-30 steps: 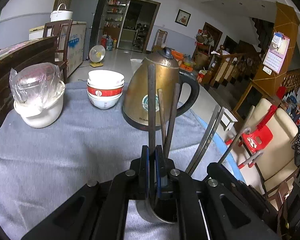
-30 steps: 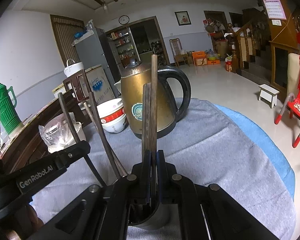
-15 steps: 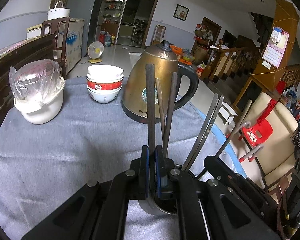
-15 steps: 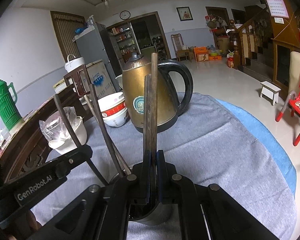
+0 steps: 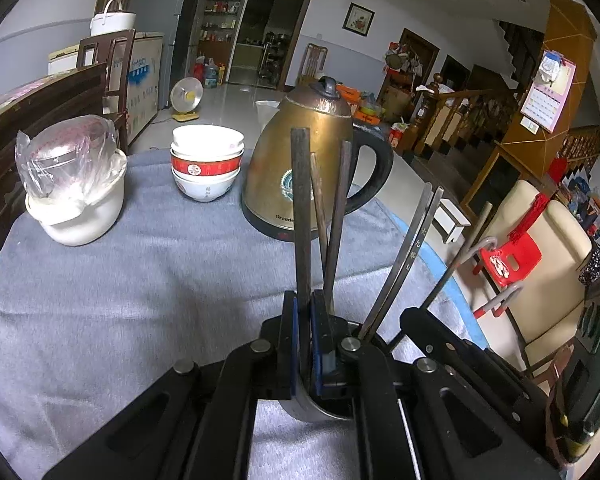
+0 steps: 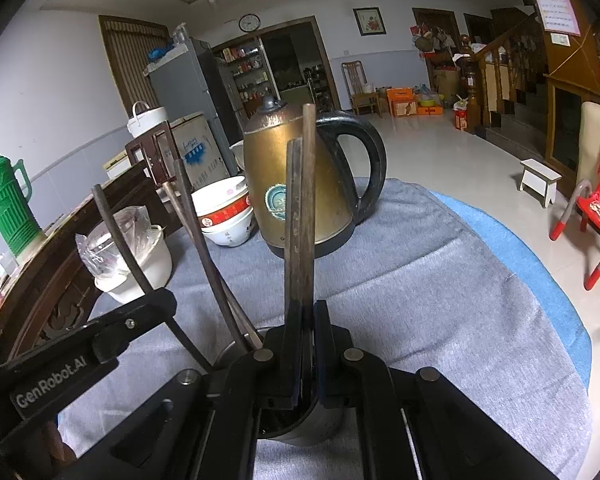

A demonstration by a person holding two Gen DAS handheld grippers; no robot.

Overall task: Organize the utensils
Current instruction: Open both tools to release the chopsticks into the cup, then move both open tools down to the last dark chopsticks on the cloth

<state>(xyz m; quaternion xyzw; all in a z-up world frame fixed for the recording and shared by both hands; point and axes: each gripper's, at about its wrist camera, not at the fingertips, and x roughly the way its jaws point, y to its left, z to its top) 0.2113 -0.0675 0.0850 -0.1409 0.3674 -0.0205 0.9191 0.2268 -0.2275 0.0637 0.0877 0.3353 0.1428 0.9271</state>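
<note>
Nearest the left wrist camera, the left gripper (image 5: 303, 344) had its fingers pressed together on a single dark chopstick (image 5: 301, 216) that stood upright toward twelve o'clock, its lower end inside the metal holder (image 5: 320, 412) directly under the jaws. Two more dark chopsticks (image 5: 334, 232) rose just beside it from the same cup, and a metal pair (image 5: 410, 256) leaned out toward one o'clock. At three to four o'clock the body of the other tool crossed the frame.

In the right wrist view, the right gripper (image 6: 308, 344) was likewise clamped on two dark chopsticks (image 6: 300, 216), held vertical with their lower ends in the metal holder (image 6: 300, 420). Other sticks (image 6: 204, 256) fanned toward ten and eleven o'clock, where the left tool's arm lay.

Beyond the holder stretched the grey cloth (image 5: 140, 280). Farther out, at twelve o'clock, stood the brass kettle (image 5: 312, 160); at eleven, stacked bowls (image 5: 206, 166); at ten, a white pot wrapped in plastic (image 5: 74, 184).

No loose utensils showed on the cloth, so the gathering looked nearly finished. What remained, by my reading, was to release both grips and let the held sticks settle among the others.
</note>
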